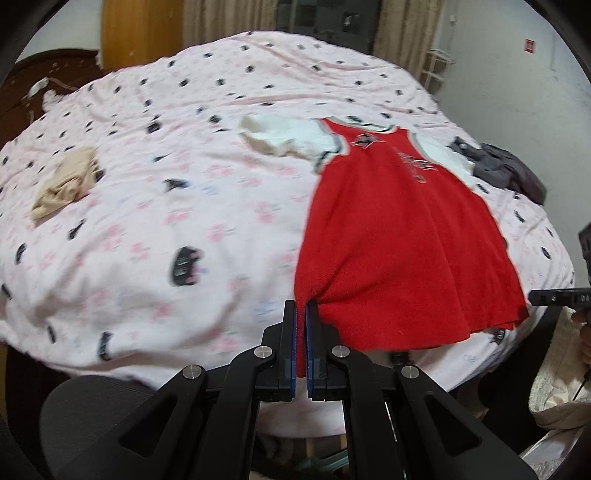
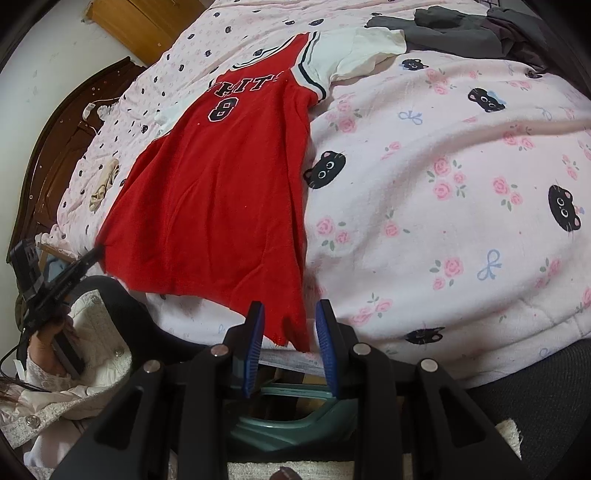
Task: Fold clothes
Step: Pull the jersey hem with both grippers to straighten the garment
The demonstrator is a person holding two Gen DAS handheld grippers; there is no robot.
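- The left tool (image 1: 301, 308) is clamped tight on the near left hem corner of the red jersey (image 1: 399, 236); red cloth shows in the thin slit between its blue pads.
- The right tool (image 2: 290, 325) stands with its jaws well apart. The other hem corner of the jersey hangs down between the blue pads (image 2: 327, 339); whether the cloth touches either pad cannot be told.
- The jersey lies spread face up on the bed, over a pink quilt (image 2: 461, 192) printed with black cat faces and roses. Its collar points toward the far side and its hem reaches the near edge of the bed.
- It has white sleeves (image 2: 354, 51) with striped trim and a number 8 on the chest.
- A dark grey garment (image 2: 454, 26) lies crumpled just beyond the jersey's right sleeve, close to it.
- A beige bundle of cloth (image 1: 66, 181) lies on the quilt well apart from the jersey, toward the left.
- In the right wrist view, a hand (image 2: 55, 332) in a cream sleeve grips the left tool's handle at the lower left.
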